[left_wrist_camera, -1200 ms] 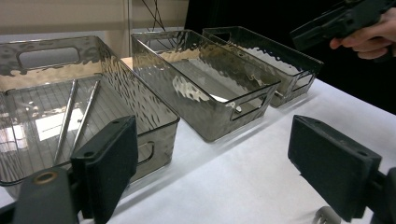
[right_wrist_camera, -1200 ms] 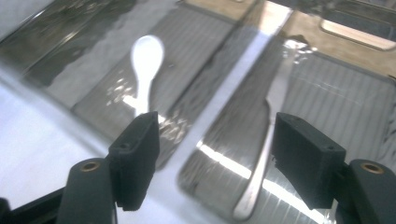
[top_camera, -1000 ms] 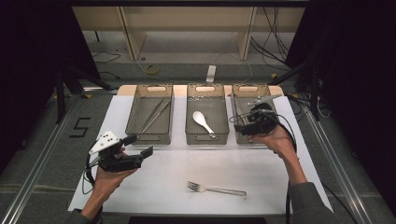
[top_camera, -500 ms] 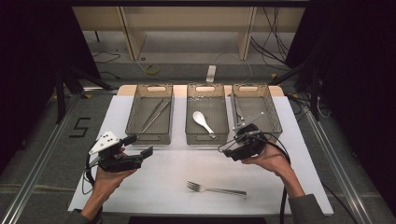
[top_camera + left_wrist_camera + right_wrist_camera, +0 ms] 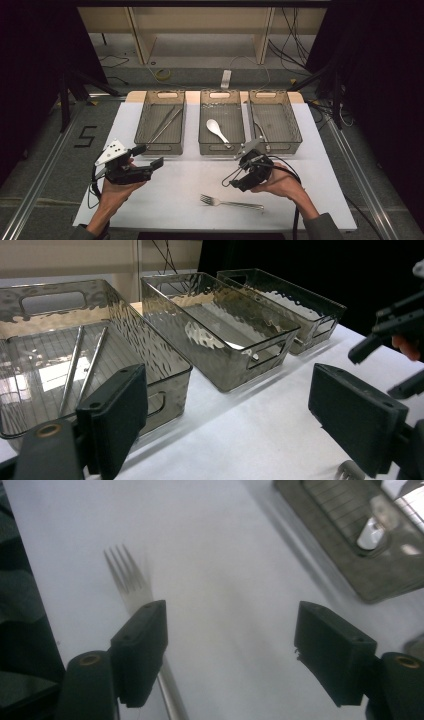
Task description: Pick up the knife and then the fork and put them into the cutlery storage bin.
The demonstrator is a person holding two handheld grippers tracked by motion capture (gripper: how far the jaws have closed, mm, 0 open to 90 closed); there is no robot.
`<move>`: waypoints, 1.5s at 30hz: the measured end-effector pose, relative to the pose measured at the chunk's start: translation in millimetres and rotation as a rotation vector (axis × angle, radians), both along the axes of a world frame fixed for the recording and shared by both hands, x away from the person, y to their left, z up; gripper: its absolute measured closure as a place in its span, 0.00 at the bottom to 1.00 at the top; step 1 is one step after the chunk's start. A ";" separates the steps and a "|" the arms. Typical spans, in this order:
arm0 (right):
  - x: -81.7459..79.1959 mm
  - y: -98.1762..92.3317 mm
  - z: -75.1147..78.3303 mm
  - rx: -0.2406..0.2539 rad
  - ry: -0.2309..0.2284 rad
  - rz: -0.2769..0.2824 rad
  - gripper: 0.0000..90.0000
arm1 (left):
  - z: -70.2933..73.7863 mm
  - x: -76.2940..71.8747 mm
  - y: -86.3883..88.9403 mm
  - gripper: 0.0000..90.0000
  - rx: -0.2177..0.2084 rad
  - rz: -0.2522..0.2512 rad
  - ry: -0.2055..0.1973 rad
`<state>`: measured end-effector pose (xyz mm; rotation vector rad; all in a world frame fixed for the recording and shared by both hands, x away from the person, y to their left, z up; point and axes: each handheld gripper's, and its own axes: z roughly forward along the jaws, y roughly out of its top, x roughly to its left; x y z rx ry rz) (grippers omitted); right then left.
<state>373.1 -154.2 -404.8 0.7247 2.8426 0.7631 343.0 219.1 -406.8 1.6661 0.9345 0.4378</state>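
right gripper [image 5: 230, 650] is seen wide apart above the fork [image 5: 131, 582], holding nothing; chopsticks [image 5: 82, 365] are shown beyond the wide, empty left gripper [image 5: 227, 425].

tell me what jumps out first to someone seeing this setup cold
Three clear bins stand in a row at the far edge of the white table: chopsticks in the left, a white spoon in the middle. Nearer, a lone fork lies on the table, with the open right gripper just above it.
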 end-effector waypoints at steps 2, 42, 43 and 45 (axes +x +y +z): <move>-4.3 3.9 -5.1 -0.026 0.017 0.027 0.39 | 0.0 0.2 -0.1 0.17 0.002 0.000 0.000; -27.7 24.6 -52.9 -0.218 0.128 0.131 0.80 | 0.2 -0.1 -0.2 0.17 0.002 -0.004 -0.002; -27.6 24.6 -53.3 -0.222 0.126 0.131 0.81 | 0.2 -0.1 -0.2 0.17 0.002 -0.004 -0.002; -27.4 24.4 -53.5 -0.223 0.117 0.136 0.83 | 0.1 0.0 -0.1 0.17 0.005 -0.005 -0.001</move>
